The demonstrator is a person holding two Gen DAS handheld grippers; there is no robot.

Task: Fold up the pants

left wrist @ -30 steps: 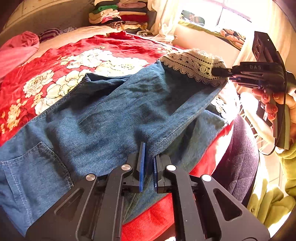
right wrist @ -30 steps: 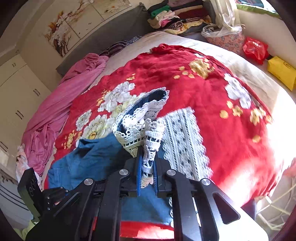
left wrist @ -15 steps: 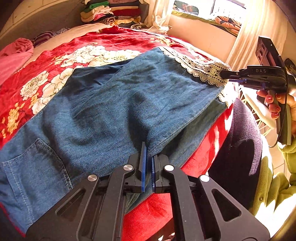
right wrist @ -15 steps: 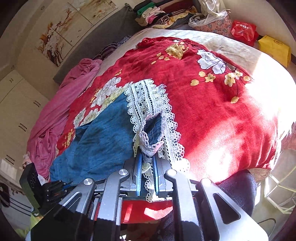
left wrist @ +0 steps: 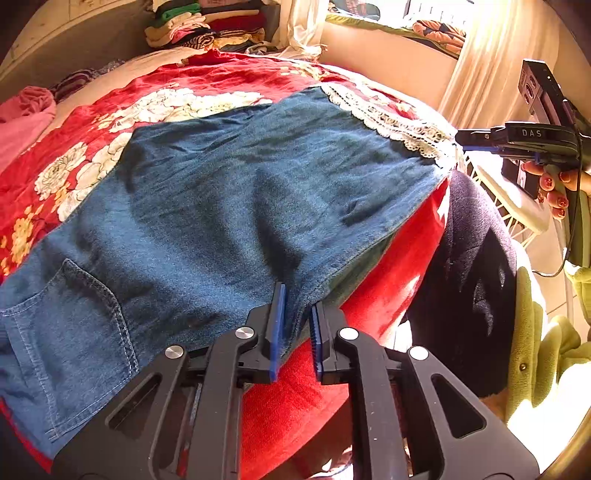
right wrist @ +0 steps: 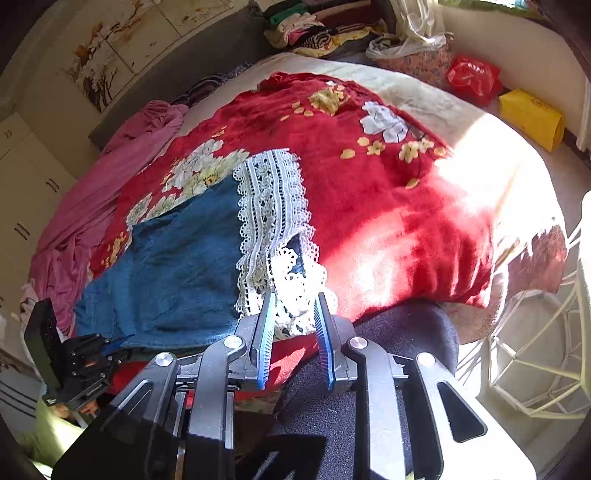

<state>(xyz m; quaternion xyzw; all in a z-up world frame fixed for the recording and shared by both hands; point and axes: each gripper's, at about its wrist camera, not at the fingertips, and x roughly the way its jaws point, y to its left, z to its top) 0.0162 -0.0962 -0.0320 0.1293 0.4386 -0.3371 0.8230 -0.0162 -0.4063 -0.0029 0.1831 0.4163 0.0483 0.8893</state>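
The blue denim pants (left wrist: 229,206) lie flat on a red flowered blanket (left wrist: 110,122), folded leg on leg, with a white lace hem (left wrist: 391,118) at the far right. My left gripper (left wrist: 295,317) is open at the near edge of the denim, jaws apart around the cloth edge. My right gripper (right wrist: 293,314) is open, jaws either side of the lace hem (right wrist: 273,206) at the bed's near edge. The pants also show in the right wrist view (right wrist: 177,269). The right gripper shows in the left wrist view (left wrist: 465,138).
A pink garment (right wrist: 92,206) lies on the bed's left side. Stacked folded clothes (left wrist: 207,26) sit at the headboard. A dark cushion (left wrist: 469,266) and white wire basket (right wrist: 535,354) stand beside the bed. Red (right wrist: 472,77) and yellow (right wrist: 532,118) bags lie on the floor.
Both grippers pulled the pants toward the near bed edge and laid them flat. Both jaws, shut on the cloth before, have opened and let go.
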